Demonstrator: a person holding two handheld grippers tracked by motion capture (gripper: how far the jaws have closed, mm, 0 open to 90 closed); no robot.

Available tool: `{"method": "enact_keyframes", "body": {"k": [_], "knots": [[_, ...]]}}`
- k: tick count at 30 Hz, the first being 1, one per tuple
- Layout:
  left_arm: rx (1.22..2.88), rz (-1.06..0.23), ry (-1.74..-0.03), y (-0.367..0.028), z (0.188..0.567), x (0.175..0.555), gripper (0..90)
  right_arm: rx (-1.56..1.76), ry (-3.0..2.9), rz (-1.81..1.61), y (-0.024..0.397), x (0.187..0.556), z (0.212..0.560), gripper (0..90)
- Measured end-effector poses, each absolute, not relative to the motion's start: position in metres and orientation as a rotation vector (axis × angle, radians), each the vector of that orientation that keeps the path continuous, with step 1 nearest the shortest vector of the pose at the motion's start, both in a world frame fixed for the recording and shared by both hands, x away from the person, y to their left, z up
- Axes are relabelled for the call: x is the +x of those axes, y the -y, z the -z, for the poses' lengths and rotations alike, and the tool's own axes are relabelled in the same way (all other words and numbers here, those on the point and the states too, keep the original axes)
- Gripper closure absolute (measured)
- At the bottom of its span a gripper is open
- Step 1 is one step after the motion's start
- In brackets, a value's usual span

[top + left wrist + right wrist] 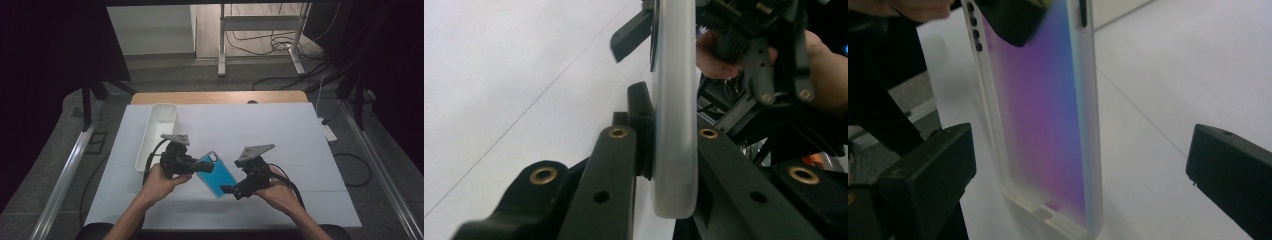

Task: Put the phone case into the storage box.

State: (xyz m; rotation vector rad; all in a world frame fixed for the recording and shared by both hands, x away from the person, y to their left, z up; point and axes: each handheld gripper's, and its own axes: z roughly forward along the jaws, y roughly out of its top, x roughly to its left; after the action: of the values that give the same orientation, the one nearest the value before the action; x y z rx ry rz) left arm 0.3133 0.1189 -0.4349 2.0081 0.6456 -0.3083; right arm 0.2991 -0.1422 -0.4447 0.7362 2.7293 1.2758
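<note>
With the left gripper (200, 164) clamping the phone case (216, 174), the right gripper (231, 190) is standing wide, needing squarer alignment on the lower end before closing.

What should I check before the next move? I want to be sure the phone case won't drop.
1. Left hand-held gripper shut on the case: ok, the pads press both of its faces in the left gripper view.
2. Right hand-held gripper free of the case: ok, its jaws stand wide with gaps on both sides.
3. Case lifted off the table: cannot tell; its lower corner sits close to the surface.
4. Case intact: ok, no crack visible on the rim or back.
5. White bin clear of both grippers: ok, it stands apart at the left.
</note>
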Motion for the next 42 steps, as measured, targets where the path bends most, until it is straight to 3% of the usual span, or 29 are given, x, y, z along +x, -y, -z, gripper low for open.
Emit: {"method": "enact_keyframes", "body": {"k": [7,9,11,13,17,28,37,40,42], "knots": [[2.021,0.314,-0.620,-0.114,0.434,0.312,85.2,0.756,-2.799,-1.251,0.135,0.296,0.445,2.5],[2.021,0.317,-0.608,-0.113,0.434,0.311,85.2,0.753,-2.806,-1.244,0.135,0.296,0.444,10.5],[2.024,0.314,-0.596,-0.112,0.433,0.310,85.1,0.741,-2.819,-1.274,0.137,0.296,0.442,26.3],[2.024,0.313,-0.589,-0.111,0.433,0.310,85.1,0.746,-2.826,-1.296,0.137,0.297,0.441,31.3],[2.016,0.321,-0.564,-0.110,0.432,0.308,85.2,0.697,-2.859,-1.358,0.139,0.297,0.440,54.0],[1.954,0.370,-0.481,-0.113,0.429,0.308,81.4,0.604,-2.978,-1.413,0.140,0.298,0.441,80.0],[1.946,0.339,-0.495,-0.113,0.430,0.307,75.8,0.589,-2.953,-1.431,0.142,0.297,0.437,81.7],[1.958,0.297,-0.510,-0.113,0.429,0.306,67.3,0.591,-2.930,-1.446,0.143,0.297,0.435,85.3],[1.959,0.291,-0.513,-0.113,0.429,0.306,67.4,0.592,-2.908,-1.438,0.143,0.296,0.434,85.3]]}}
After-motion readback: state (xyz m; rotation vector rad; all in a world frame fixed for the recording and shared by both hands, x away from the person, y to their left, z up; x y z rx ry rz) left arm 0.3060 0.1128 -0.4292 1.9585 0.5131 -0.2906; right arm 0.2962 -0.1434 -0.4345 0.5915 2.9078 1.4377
